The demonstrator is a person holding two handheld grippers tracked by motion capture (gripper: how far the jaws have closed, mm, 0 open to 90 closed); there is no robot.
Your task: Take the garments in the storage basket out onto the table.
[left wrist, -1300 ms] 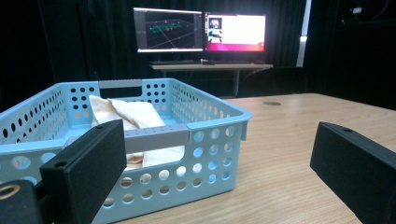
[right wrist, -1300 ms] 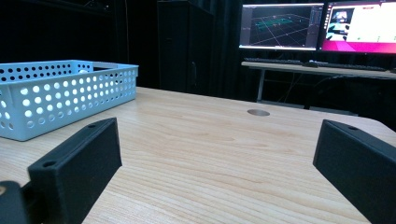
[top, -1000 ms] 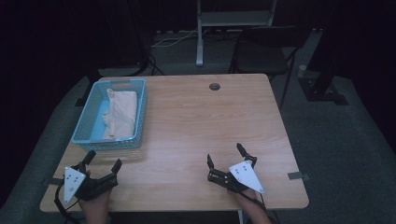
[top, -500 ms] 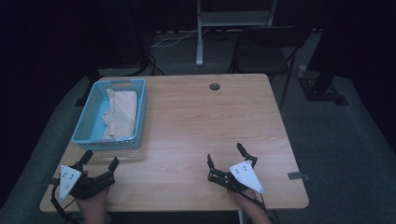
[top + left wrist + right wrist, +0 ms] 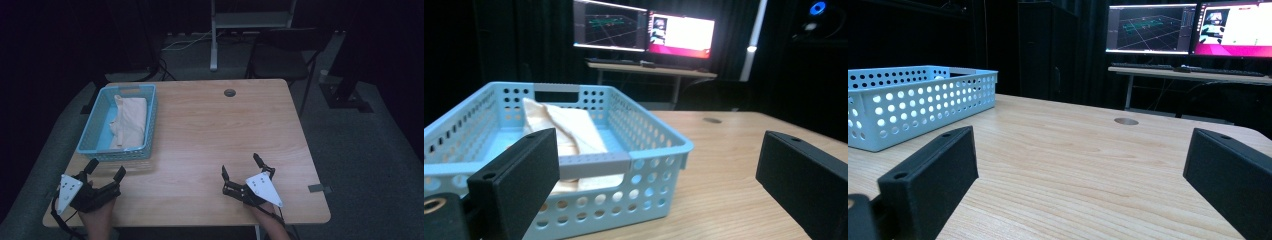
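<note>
Wooden surface [image 5: 200, 145] noted – soft, light cloth [image 5: 131, 120] in basket [image 5: 150, 125], best pinched at a fold; both grippers' fingers [image 5: 519, 180] wide open, empty.

This looks like a lab set up for recording, dark all round with black curtains [image 5: 499, 40] behind. A bare wooden table [image 5: 210, 130] stands on grey carpet [image 5: 370, 150], and a desk [image 5: 1188, 74] farther back carries two lit monitors [image 5: 1193, 27] and a keyboard [image 5: 1143, 65], with cables [image 5: 185, 42] trailing on the floor
</note>
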